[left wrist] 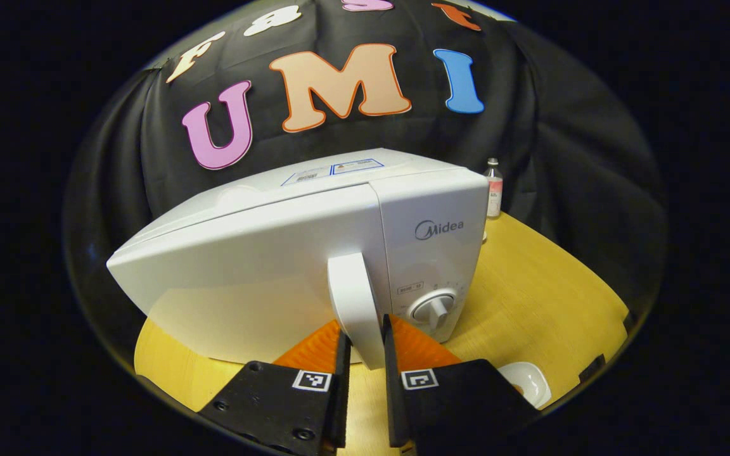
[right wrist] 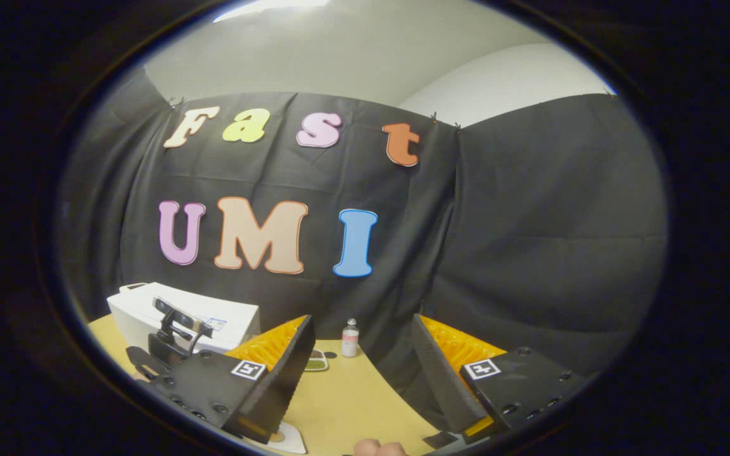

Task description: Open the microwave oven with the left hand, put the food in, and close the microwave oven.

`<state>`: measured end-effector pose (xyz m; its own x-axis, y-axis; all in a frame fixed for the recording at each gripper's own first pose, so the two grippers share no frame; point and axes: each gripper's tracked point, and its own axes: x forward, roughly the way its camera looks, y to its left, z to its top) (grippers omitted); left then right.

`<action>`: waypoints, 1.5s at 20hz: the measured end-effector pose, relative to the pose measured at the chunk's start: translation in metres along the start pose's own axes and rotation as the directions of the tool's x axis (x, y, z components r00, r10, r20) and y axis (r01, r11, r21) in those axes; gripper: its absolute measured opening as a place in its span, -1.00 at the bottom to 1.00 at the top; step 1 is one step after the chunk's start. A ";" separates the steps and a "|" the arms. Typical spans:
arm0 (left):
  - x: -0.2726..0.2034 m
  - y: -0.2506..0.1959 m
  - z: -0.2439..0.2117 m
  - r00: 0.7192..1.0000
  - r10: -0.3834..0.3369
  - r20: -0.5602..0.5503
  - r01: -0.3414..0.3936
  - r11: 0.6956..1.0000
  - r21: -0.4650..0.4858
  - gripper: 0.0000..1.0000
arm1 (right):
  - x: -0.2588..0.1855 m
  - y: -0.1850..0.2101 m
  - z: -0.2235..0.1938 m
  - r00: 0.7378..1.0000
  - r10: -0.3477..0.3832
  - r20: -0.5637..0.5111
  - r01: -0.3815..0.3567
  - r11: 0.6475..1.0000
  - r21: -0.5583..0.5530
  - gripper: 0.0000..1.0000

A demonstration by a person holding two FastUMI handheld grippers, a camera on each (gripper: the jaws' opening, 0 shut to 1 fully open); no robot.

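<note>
- The white microwave oven (left wrist: 289,253) sits on a yellow wooden table (left wrist: 542,291).
- The left gripper (left wrist: 365,354) squeezes the white door handle (left wrist: 355,304) between both fingers.
- A white dish (left wrist: 526,380) sits on the table near that gripper's right finger.
- A small bottle (left wrist: 493,189) stands behind the microwave.
- In the right gripper view, the right gripper (right wrist: 362,373) is wide apart and holds nothing, up above the table.

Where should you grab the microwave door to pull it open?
Grab the upright white handle at the door's right edge, next to the knob. It sticks out like a bar, so a tool can pinch it from both sides, coming straight at the front. The left tool already has a finger on each side of it, looking shut on it.
</note>
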<state>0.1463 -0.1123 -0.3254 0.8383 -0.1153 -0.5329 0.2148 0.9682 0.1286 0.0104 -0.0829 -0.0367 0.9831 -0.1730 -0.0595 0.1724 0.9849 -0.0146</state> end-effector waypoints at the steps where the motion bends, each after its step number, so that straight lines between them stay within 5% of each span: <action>1: -0.001 0.000 -0.002 1.000 -0.001 -0.001 0.001 1.000 -0.015 -0.53 | 0.000 0.002 -0.001 1.000 0.005 -0.001 -0.005 1.000 -0.002 0.94; 11: -0.008 -0.004 -0.009 0.997 -0.077 -0.013 0.077 0.996 -0.039 -0.79 | -0.003 0.011 0.000 0.999 0.040 0.004 -0.040 0.999 0.003 0.94; 15: -0.059 0.000 -0.034 0.996 -0.077 0.037 0.079 0.995 -0.057 -0.82 | -0.002 0.003 -0.004 1.000 0.020 0.002 -0.020 1.000 -0.011 0.94; 22: -0.119 0.021 -0.071 0.996 -0.091 0.005 0.091 0.992 -0.082 -0.75 | 0.006 0.036 -0.013 0.993 0.116 -0.032 -0.116 0.993 0.003 0.94; 26: -0.150 0.056 -0.091 1.000 -0.003 -0.010 0.002 0.995 -0.101 -0.39 | 0.003 0.061 -0.021 0.982 0.184 -0.047 -0.185 0.983 -0.016 0.94; 30: -0.178 0.099 -0.106 0.996 0.086 -0.031 -0.089 0.988 -0.125 0.89 | 0.000 0.089 -0.029 0.965 0.255 -0.069 -0.257 0.966 -0.025 0.94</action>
<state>-0.0347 0.0282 -0.3069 0.8379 -0.0249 -0.5452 0.0753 0.9947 0.0703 0.0244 0.0045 -0.0672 0.9880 0.0837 -0.1298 -0.0875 0.9959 -0.0243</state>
